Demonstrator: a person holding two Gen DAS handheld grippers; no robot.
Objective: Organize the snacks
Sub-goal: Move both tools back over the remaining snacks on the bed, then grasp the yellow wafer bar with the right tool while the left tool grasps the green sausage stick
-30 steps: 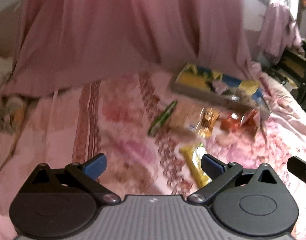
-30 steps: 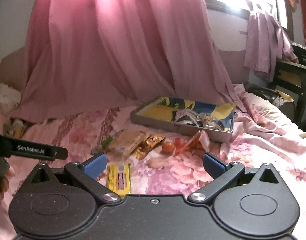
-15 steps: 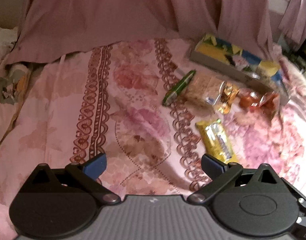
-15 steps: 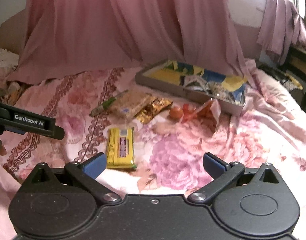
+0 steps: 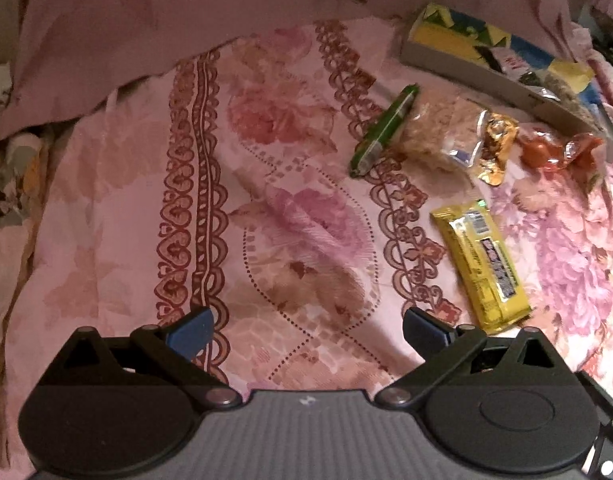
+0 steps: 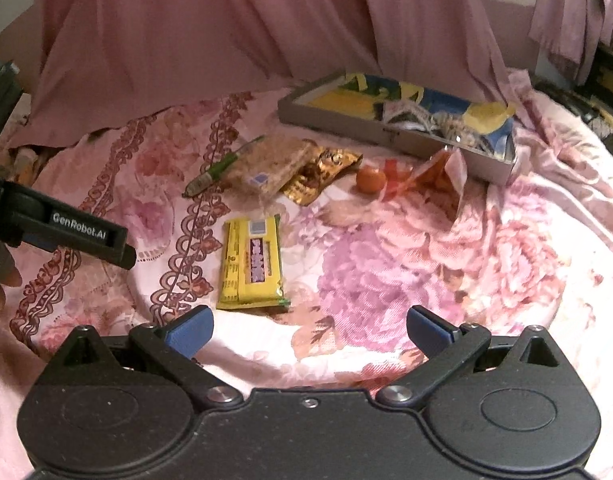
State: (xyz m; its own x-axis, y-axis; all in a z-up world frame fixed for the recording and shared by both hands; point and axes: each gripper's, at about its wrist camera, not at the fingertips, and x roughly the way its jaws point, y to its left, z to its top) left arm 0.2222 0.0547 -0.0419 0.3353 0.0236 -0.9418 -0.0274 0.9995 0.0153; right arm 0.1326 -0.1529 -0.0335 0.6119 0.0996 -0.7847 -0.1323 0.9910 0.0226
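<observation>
CHANGE: both my grippers lowered toward bedspread | LEFT: jaws apart, empty | RIGHT: jaws apart, empty | yellow snack bar: just ahead, outside tray | NEXT: likely grasp.

You view both fisheye pictures in dim, pink-tinted light. Edges bend and darken at the corners. Daylight glares on the bedsheet at right; detail is soft.

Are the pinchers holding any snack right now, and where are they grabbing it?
No. The left gripper and right gripper are both open and empty, above the bedspread.
</observation>
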